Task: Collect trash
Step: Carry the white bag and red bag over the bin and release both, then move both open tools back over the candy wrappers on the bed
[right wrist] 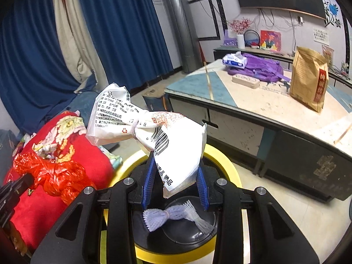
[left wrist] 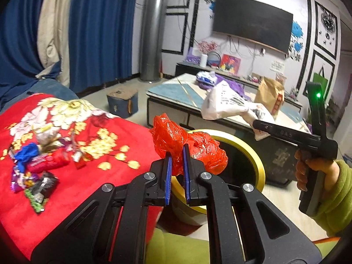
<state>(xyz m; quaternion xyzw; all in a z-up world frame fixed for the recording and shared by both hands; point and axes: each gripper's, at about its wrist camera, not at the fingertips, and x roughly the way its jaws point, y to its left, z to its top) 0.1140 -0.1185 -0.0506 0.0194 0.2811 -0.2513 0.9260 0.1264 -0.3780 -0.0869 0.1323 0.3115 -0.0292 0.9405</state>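
Observation:
My left gripper point(left wrist: 177, 151) is shut on a crumpled red plastic bag point(left wrist: 198, 149) and holds it over the near rim of a yellow-rimmed black bin point(left wrist: 257, 160). My right gripper point(right wrist: 176, 173) is shut on a white printed wrapper point(right wrist: 154, 129) and holds it right above the same bin point(right wrist: 222, 160). In the bin lies a white foam net sleeve point(right wrist: 176, 215). The red bag also shows at the left of the right wrist view point(right wrist: 55, 173). The right gripper with the wrapper point(left wrist: 228, 105) shows in the left wrist view. Several candy wrappers point(left wrist: 37, 165) lie on the red flowered blanket point(left wrist: 88, 187).
A low table point(right wrist: 264, 101) stands behind the bin with a brown paper bag point(right wrist: 308, 79), a purple bag point(right wrist: 261, 68) and a tissue pack point(right wrist: 234, 60). A small blue stool point(left wrist: 122, 103) stands on the floor. Blue curtains point(left wrist: 99, 33) hang at the back.

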